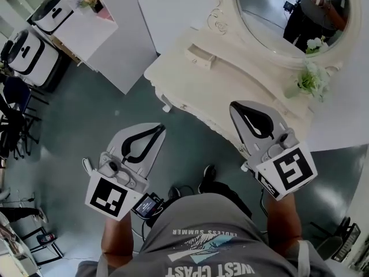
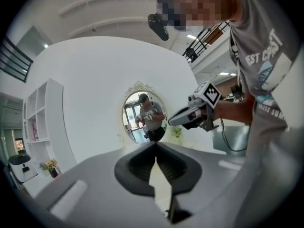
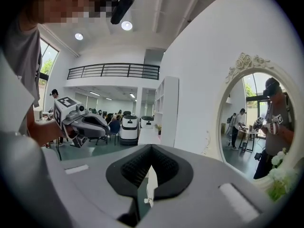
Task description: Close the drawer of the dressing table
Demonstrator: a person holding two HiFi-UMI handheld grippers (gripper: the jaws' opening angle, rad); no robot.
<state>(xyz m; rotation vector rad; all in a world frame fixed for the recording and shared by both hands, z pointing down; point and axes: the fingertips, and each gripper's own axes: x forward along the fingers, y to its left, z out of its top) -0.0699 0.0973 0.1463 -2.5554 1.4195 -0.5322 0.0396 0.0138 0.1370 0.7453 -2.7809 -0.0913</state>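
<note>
Drawer (image 1: 199, 57) ahead of left hand-held gripper (image 1: 159, 129) and right hand-held gripper (image 1: 237, 108), both closed

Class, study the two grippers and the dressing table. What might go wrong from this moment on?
1. The right gripper is close to the dressing table's front edge, and the flower vase stands nearby. A wide swing might topple it.
2. The small drawer looks narrow. Pushing it off-centre with shut fingers may skew or jam it.
</note>
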